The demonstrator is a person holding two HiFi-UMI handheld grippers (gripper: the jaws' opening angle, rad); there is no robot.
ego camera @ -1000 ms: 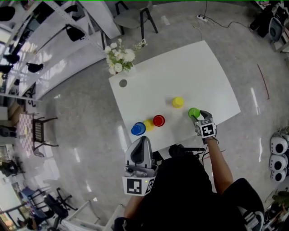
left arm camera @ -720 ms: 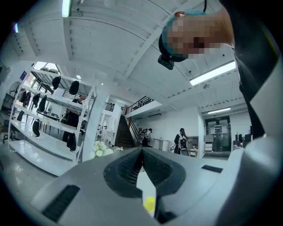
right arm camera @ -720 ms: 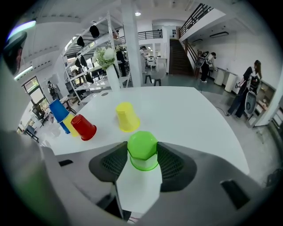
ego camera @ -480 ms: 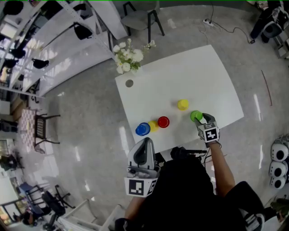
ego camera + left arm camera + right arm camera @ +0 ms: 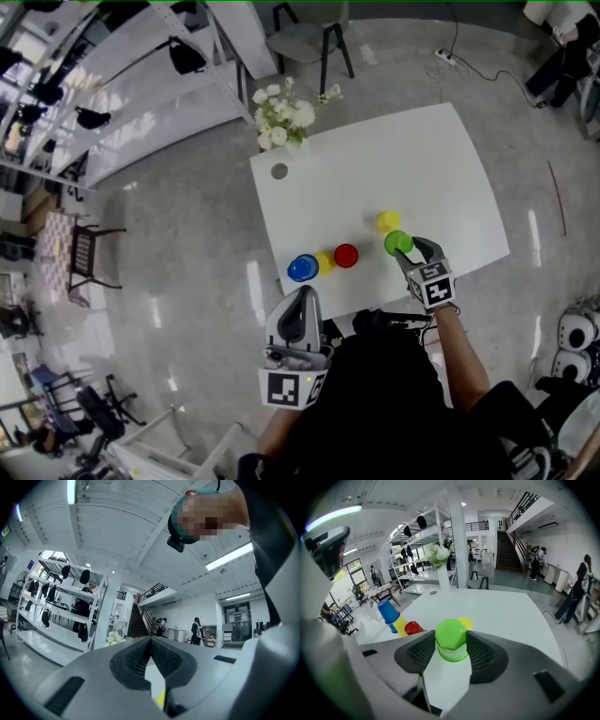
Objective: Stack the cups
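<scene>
Seen from above my head, a white table stands on a glossy grey floor in a large bright room.

My right gripper reaches over the table's near edge. Its jaws have just been closing, and they now hold an upside-down green cup between their pads. The cup looks lifted a little off the tabletop, though the wide-angle view leaves me unsure.

A yellow cup stands just behind the green one, towards the table's middle. A red cup, a second yellow cup and a blue cup sit in a close row along the table's near left edge.

White flowers stand at the table's far left corner, with a small grey disc on the tabletop near them.

My left gripper hangs off the table, on its near side, jaws pressed together and holding nothing.

White shelving runs to the left of the table, a chair sits past its far side, and a staircase rises beyond.
</scene>
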